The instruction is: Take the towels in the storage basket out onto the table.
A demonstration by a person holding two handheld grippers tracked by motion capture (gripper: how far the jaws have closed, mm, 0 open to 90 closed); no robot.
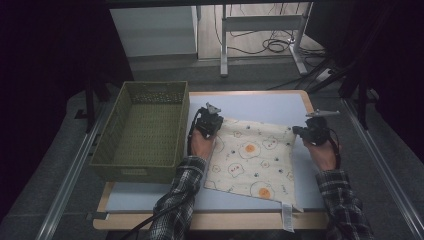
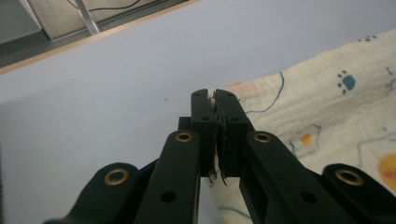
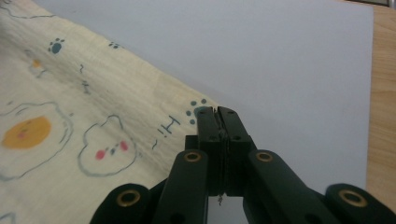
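A cream cloth [image 1: 250,155] printed with fried eggs, little bears and paw prints lies spread on the pale table top [image 1: 265,105]. My left gripper [image 1: 208,122] is at the cloth's far left corner. In the left gripper view that gripper [image 2: 216,95] is shut, with the cloth [image 2: 336,107] edge pinched between its jaws. My right gripper [image 1: 311,131] is at the far right corner. In the right gripper view it [image 3: 218,112] is likewise shut on the cloth [image 3: 93,102] corner. A white tag hangs from the cloth's near right corner.
An empty green woven basket [image 1: 145,130] stands at the table's left side, close beside my left hand. The table's wooden rim [image 1: 250,93] runs along the far edge. Beyond it are a desk frame and cables on the floor.
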